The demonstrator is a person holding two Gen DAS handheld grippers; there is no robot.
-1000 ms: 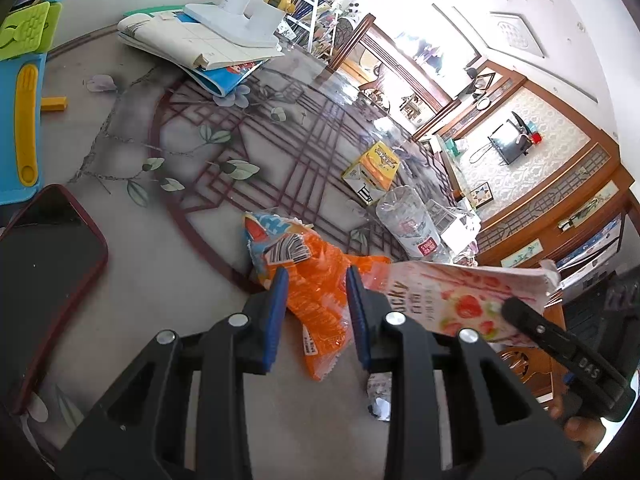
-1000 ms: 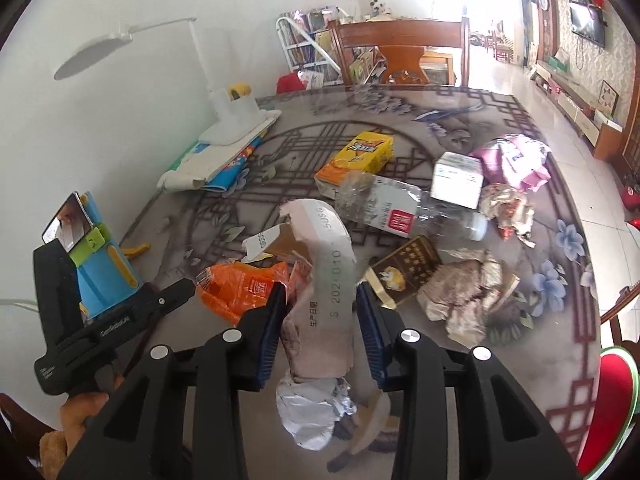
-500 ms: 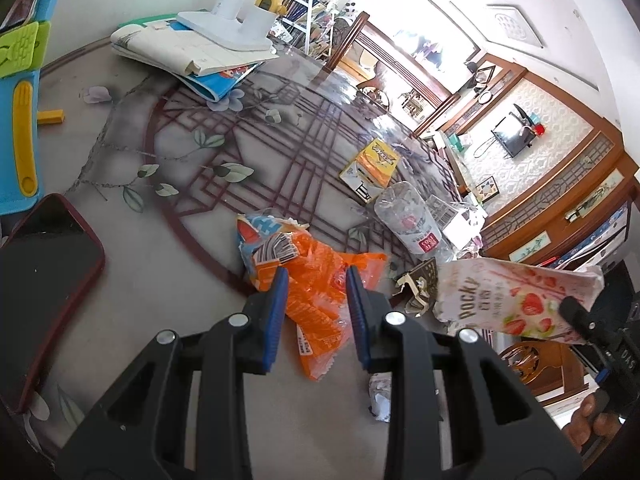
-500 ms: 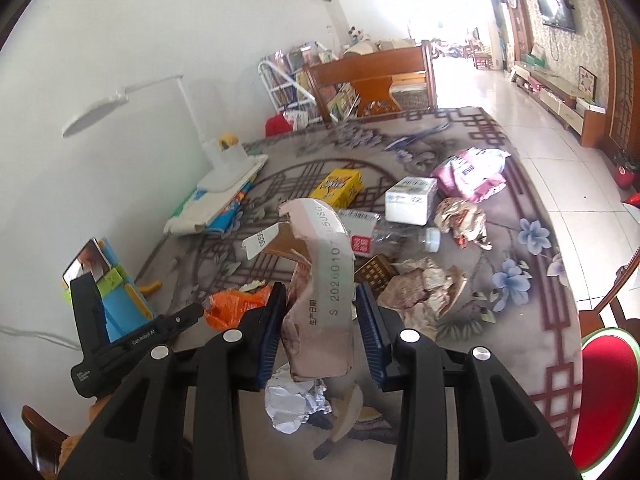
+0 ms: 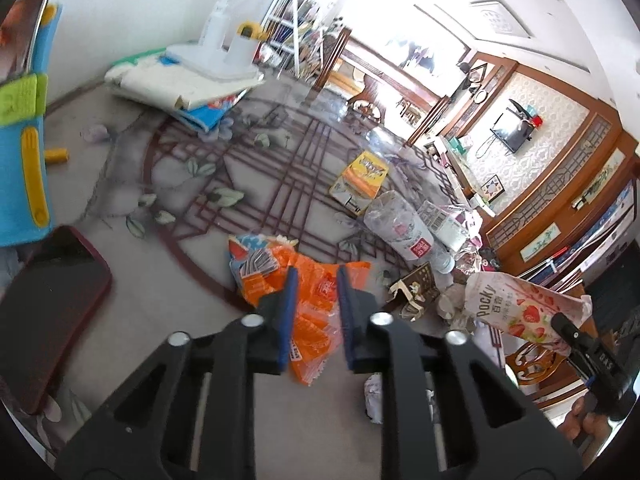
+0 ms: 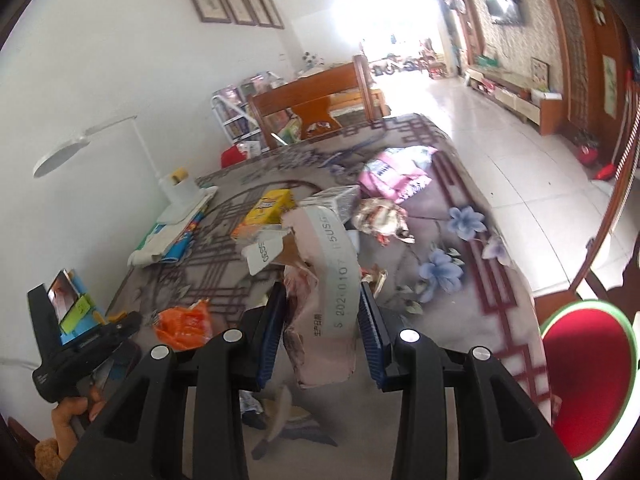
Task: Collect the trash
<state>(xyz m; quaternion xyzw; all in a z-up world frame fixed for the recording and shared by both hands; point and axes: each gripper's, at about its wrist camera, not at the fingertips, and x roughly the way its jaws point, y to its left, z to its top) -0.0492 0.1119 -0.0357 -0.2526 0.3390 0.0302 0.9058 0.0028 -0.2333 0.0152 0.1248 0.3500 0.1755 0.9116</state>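
My right gripper (image 6: 322,320) is shut on a pink Pocky box (image 6: 324,300) and holds it above the table; the box also shows in the left wrist view (image 5: 520,308). My left gripper (image 5: 316,300) is open, its jaws astride an orange snack wrapper (image 5: 316,280) lying on the patterned table (image 5: 180,280). The wrapper also shows in the right wrist view (image 6: 184,326). More trash lies beyond: a clear plastic bottle (image 5: 400,232), a yellow box (image 5: 360,176), a brown card piece (image 5: 416,288) and crumpled foil (image 5: 374,394).
A dark phone (image 5: 44,308) lies at the left edge beside a blue toy stand (image 5: 24,168). Books and a white lamp base (image 5: 208,60) sit at the back. A pink bag (image 6: 396,168), a white carton (image 6: 332,200), crumpled wrappers (image 6: 380,216) and a red chair (image 6: 584,372) show on the right.
My right gripper has risen and pulled back to the right with the Pocky box. My left gripper has tilted up a little and stayed over the orange wrapper.
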